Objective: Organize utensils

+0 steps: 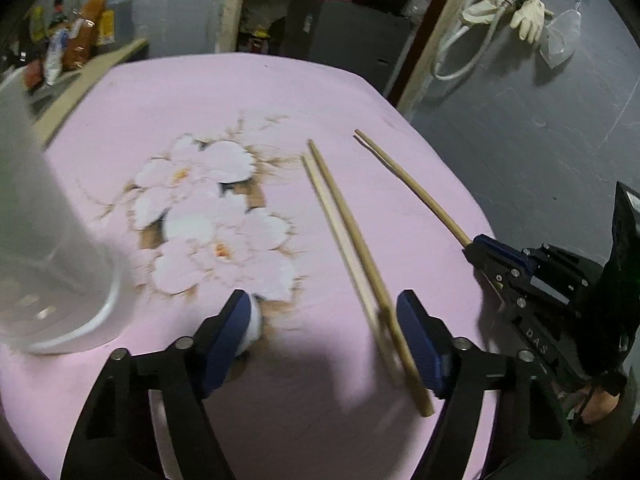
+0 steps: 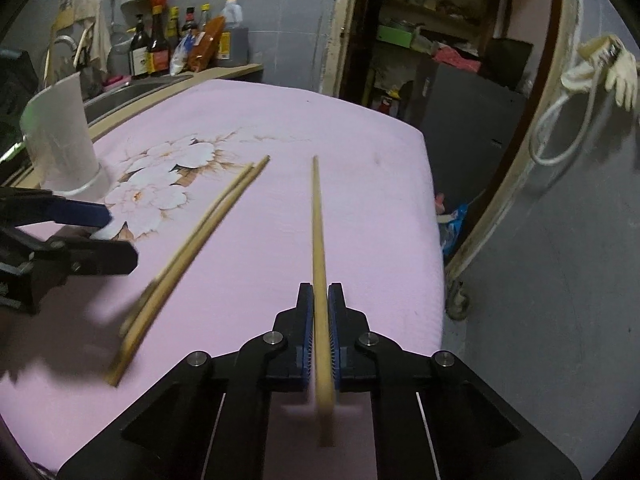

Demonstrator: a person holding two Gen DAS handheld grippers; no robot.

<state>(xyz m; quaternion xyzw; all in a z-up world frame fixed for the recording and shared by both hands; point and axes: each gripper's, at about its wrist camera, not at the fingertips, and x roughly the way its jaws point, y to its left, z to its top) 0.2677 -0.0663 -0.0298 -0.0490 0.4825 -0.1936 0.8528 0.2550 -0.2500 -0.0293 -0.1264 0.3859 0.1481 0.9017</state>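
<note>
Right gripper (image 2: pixel 319 320) clamped tight on one wooden chopstick (image 2: pixel 317 240), gripped near its thick end with the tip pointing off toward 12 o'clock over the table. Left gripper (image 1: pixel 324 336) spread wide and holding nothing, hovering low with the loose pair of chopsticks (image 1: pixel 344 232) just inside its right-hand finger, at about 1 o'clock from the gap. Probably feather-light and stiff, these sticks — smooth round wood, so likely to roll or twist between the pads unless pinched squarely. Best grabbed near the fat end, same as the held one; pinching both of the pair at once looks doable since they lie touching side by side. White translucent holder cup (image 1: pixel 48 248) way over at 9 o'clock in the left view, upright, presumably the drop-off spot. Soft pink tablecloth (image 1: pixel 256 92) with a flower print underneath — some give to it, so pressing down to scoop should be forgiving. Cramped grey-walled kitchen around it: sauce bottles (image 2: pixel 160 48) on a counter at 11 o'clock, gloves (image 1: pixel 520 12) and a hose hanging on the wall at 1 o'clock.
</note>
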